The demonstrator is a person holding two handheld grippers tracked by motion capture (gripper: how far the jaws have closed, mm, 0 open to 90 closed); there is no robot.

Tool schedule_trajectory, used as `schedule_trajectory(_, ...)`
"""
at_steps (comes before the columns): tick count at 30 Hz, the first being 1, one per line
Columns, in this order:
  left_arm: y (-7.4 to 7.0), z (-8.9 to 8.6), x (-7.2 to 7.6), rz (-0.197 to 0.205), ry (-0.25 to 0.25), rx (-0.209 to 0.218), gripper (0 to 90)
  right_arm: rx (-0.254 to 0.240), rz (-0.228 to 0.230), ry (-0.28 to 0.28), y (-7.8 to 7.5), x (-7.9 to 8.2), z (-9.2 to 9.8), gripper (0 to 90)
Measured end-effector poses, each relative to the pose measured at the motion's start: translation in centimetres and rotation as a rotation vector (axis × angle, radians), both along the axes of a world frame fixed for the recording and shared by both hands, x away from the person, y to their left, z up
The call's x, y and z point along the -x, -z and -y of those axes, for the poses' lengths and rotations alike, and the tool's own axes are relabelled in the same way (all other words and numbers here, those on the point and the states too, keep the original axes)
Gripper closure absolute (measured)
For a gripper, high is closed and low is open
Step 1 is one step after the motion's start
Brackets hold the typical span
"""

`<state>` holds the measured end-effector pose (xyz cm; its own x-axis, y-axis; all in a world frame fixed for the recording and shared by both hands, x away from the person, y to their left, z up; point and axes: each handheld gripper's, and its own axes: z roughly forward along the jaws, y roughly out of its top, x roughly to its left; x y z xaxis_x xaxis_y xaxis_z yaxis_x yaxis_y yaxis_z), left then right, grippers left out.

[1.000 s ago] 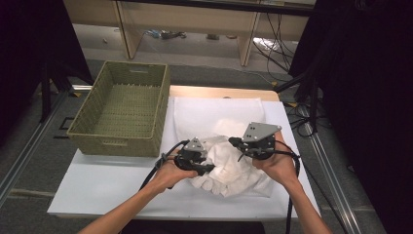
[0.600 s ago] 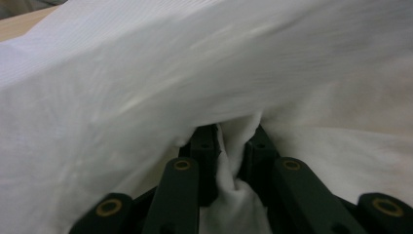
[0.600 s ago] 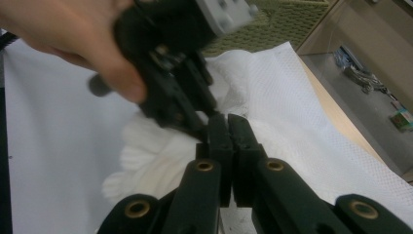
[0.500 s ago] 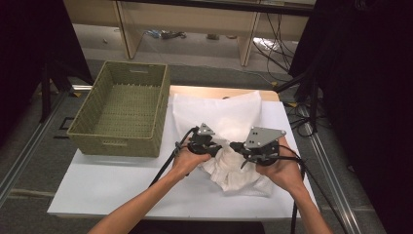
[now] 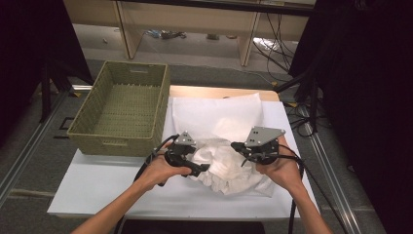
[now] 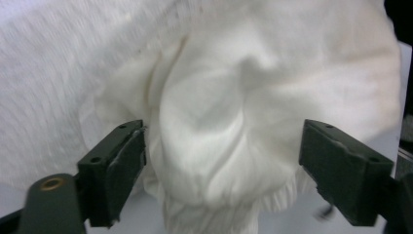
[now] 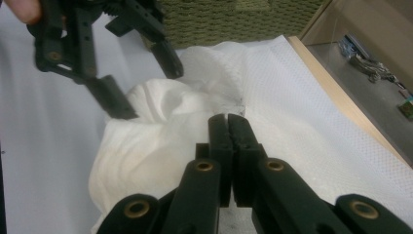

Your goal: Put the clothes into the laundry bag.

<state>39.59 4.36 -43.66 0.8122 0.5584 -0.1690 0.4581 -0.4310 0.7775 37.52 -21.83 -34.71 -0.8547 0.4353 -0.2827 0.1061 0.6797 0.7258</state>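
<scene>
Since a second ago, left gripper point(image 5: 204, 168) has shifted along the white cloth point(image 5: 229, 165), its jaws just opened wide, a bunched fold between them but unpressed. Tabletop point(image 5: 107, 190) carries the cloth crumpled at centre-right, beside the woven basket point(image 5: 122, 109). Right gripper point(image 5: 237, 146) sits at the cloth's right, jaws pressed together over the cloth.

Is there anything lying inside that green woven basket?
No, the high view looks straight into the green woven basket and its woven floor is bare, while the white cloth lies on the table beside it.
</scene>
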Motion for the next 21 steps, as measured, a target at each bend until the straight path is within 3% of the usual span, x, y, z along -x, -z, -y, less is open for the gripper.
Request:
schedule_trajectory(1, 0.5, -0.1, -0.1, 0.002, 0.027, -0.038, 15.9, 0.0, 0.004, -0.002, 0.0, 0.0, 0.0, 90.0)
schedule_trajectory(4, 2.2, 0.8, -0.7, -0.054, 0.027, -0.065, 15.7, 0.001, 0.0, -0.003, 0.1, -0.1, -0.2, 90.0)
schedule_trajectory(8, 3.5, 3.1, -1.0, -0.069, 0.081, -0.053, 19.4, 0.006, -0.009, -0.006, 0.4, -0.2, -0.3, 90.0)
schedule_trajectory(10, 3.2, 3.9, -1.3, -0.068, 0.083, -0.053, 28.5, 0.011, -0.01, -0.008, 0.5, -0.3, -0.3, 90.0)
schedule_trajectory(13, 2.1, 4.5, -1.2, 0.014, 0.066, -0.071, 61.1, 0.013, -0.015, -0.002, 0.6, -0.3, -0.1, 90.0)
schedule_trajectory(14, 1.9, 4.6, -1.1, 0.01, 0.045, -0.065, 66.6, 0.014, -0.013, -0.003, 0.6, -0.3, 0.0, 90.0)
schedule_trajectory(15, 1.6, 4.7, -1.0, 0.009, 0.02, -0.056, 68.8, 0.013, -0.008, 0.0, 0.5, -0.3, 0.0, 90.0)
schedule_trajectory(17, 1.0, 4.9, -0.8, 0.016, 0.001, 0.007, 71.5, 0.004, -0.011, -0.008, 0.1, 0.1, -0.1, 90.0)
schedule_trajectory(19, -0.1, 5.0, -0.6, 0.034, -0.011, 0.03, 72.3, -0.002, 0.001, -0.02, -0.5, 0.5, -0.3, 90.0)
schedule_trajectory(20, -0.8, 5.0, -0.6, 0.048, -0.013, 0.021, 72.4, 0.002, 0.004, -0.028, -0.8, 0.7, -0.4, 90.0)
schedule_trajectory(21, -1.4, 5.2, -0.6, 0.057, -0.039, 0.044, 72.5, 0.002, 0.014, -0.034, -1.1, 0.8, -0.5, 90.0)
